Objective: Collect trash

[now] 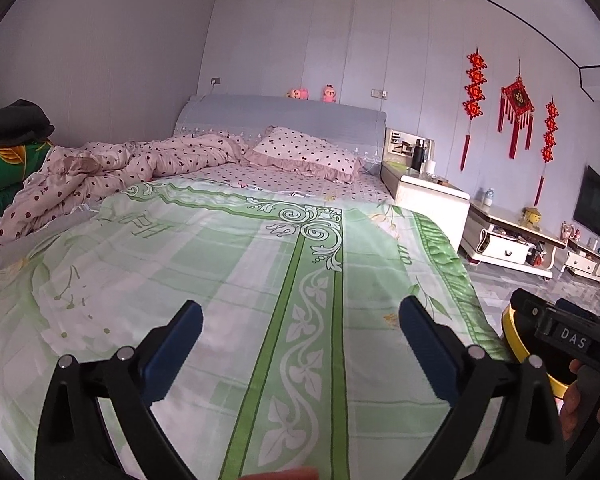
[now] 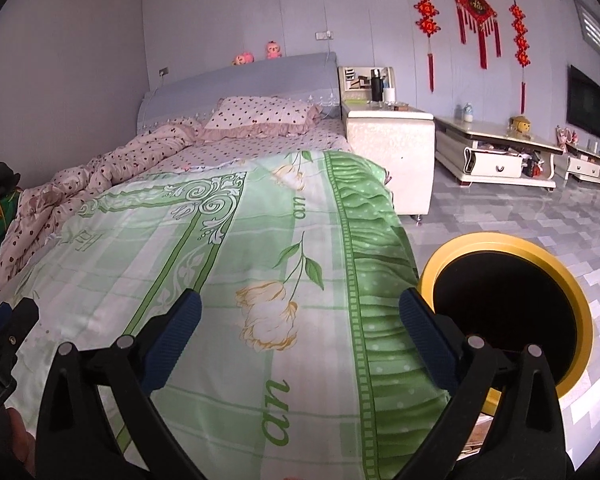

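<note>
A round bin with a yellow rim and a dark inside stands on the floor beside the bed's right edge; its rim also shows in the left wrist view. My right gripper is open over the bed's edge, with nothing between its blue pads; the bin lies just past its right finger. Further left, above the middle of the green floral sheet, my left gripper stands open and empty. No trash shows on the sheet in either view.
A pink spotted quilt and pillow lie at the bed's head. A white bedside cabinet and a low TV stand line the right wall. Grey tiled floor stretches right of the bed. A person's hand holds the other gripper.
</note>
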Available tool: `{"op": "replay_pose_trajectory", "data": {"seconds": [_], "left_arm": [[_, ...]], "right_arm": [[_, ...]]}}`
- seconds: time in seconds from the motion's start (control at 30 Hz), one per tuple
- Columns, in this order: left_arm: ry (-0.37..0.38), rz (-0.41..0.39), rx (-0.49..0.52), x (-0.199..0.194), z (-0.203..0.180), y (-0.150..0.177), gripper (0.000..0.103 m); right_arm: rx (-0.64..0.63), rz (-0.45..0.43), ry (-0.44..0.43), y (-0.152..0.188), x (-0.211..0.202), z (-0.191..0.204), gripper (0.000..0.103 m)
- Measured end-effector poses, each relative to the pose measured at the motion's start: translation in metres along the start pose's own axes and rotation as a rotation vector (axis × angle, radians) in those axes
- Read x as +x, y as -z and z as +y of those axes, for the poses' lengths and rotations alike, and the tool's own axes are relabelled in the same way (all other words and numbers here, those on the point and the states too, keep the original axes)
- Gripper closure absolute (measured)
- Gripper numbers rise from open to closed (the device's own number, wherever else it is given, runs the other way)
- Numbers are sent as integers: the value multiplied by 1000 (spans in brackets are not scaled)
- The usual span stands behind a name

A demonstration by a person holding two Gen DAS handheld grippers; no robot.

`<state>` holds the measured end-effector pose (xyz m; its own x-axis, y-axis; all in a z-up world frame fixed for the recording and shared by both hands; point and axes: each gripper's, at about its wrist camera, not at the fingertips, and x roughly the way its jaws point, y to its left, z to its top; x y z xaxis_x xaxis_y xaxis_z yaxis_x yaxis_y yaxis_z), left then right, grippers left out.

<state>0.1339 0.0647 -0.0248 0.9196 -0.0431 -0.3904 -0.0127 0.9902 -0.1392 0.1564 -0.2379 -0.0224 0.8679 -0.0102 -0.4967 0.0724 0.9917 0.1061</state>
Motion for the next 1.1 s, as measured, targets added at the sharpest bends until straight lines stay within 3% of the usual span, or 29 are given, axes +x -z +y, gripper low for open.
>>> {"op": "replay_pose_trajectory", "data": {"seconds": [0.27,0.53,1.1], "left_arm": [[-2,-88,22,-22,-14,-4,8],[8,-112,24,-32,-17,-4,8],[26,-122,23,-40,-19,1,8]], "right_arm": [[-2,-80,30,2,-16,-2,8],[-26,-115,24,6,-25,4,8],[-36,-93,15,13,-22,8,8]]}}
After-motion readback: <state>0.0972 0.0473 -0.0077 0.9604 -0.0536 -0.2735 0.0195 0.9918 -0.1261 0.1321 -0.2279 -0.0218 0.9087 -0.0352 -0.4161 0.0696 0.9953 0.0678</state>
